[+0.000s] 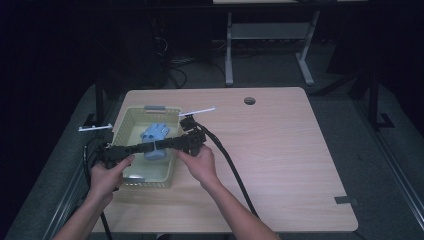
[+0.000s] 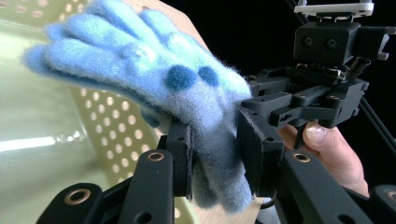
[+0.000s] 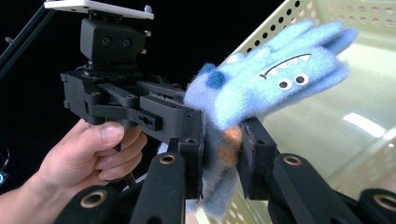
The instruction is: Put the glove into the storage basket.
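Right, both tools are clamped on the same blue glove (image 1: 155,141), held up over the basket (image 1: 125,117) at the desk's (image 1: 280,150) left side. Left tool (image 2: 215,144) has its jaws squeezed on the cuff end, fleece bulging out between the pads (image 2: 184,154). Right tool (image 3: 223,156) grips the same cuff from the opposite side, its jaws also pinched on fabric. The glove's fingers hang free and point into the basket in both gripper views; the monster face with teeth and eyes shows in the right gripper view.

Looks like a two-handed hold on the cuff, likely to pull it open or stretch it, or just to carry the glove.

To do it well:
- Keep both pinches firm. Fleece is slippery and compresses, so a light grip will creep off.
- Move the hands (image 1: 200,165) together and keep the pull even. One tool leading will twist the cuff.
- The tools sit very close, nearly touching. Watch for jaw-on-jaw contact.
- Stay above the basket rim so the dangling fingers don't snag on the perforated wall.
- If spreading the cuff, pull apart slowly and check that each side holds a single layer. Can't tell that from here.
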